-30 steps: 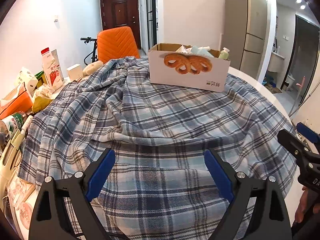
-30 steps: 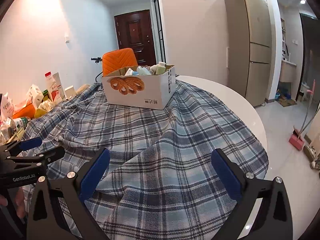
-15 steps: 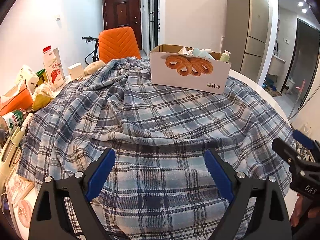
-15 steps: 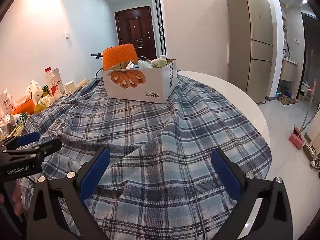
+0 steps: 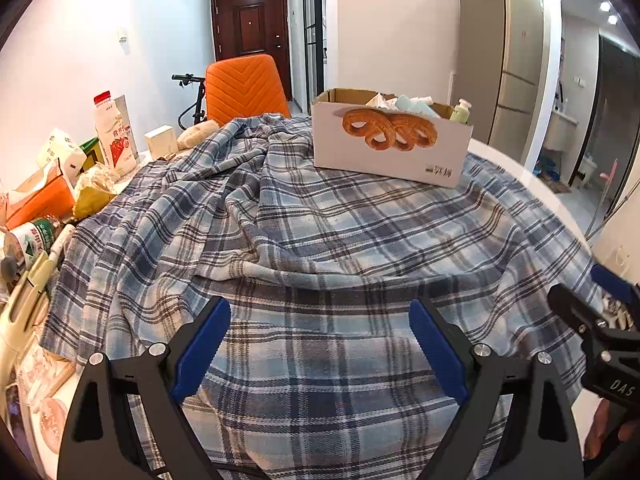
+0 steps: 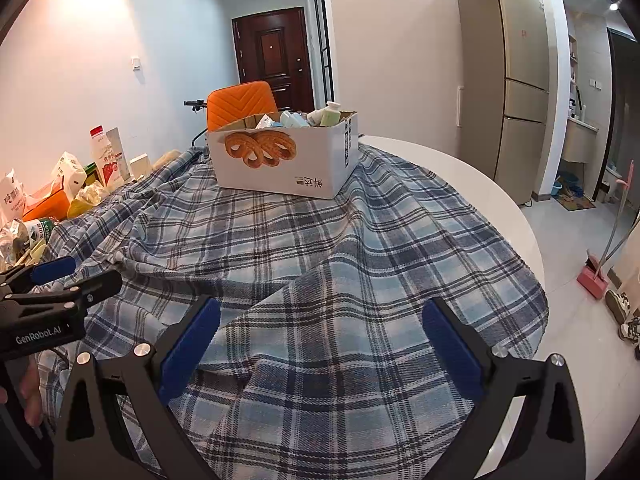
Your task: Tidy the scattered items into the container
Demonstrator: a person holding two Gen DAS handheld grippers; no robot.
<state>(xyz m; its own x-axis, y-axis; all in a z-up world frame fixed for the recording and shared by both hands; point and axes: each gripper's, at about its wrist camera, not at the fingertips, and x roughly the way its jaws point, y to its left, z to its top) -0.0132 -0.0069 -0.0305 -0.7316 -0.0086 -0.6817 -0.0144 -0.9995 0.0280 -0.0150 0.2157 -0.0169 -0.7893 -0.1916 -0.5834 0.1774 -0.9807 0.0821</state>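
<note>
A white cardboard box (image 5: 390, 148) (image 6: 280, 160) with a pretzel picture stands at the far side of the table on a blue plaid cloth (image 5: 320, 232) (image 6: 304, 248). Bottles and packets fill it, among them a pale green bottle (image 6: 330, 114). My left gripper (image 5: 318, 312) is open over the near part of the cloth, nothing between its blue pads. My right gripper (image 6: 320, 312) is open as well, empty, above a fold of the cloth. Each gripper shows at the edge of the other's view.
Clutter lines the table's left edge: a milk carton (image 5: 114, 136), an orange tissue box (image 5: 38, 200), a yellow bag (image 5: 94, 194), a small white box (image 5: 160, 142). An orange chair (image 5: 246, 90) stands behind the table. The bare white table rim (image 6: 472, 184) curves on the right.
Both grippers have drawn back and down a little from the box, so it sits slightly farther off in both views. Both stay open and empty.
</note>
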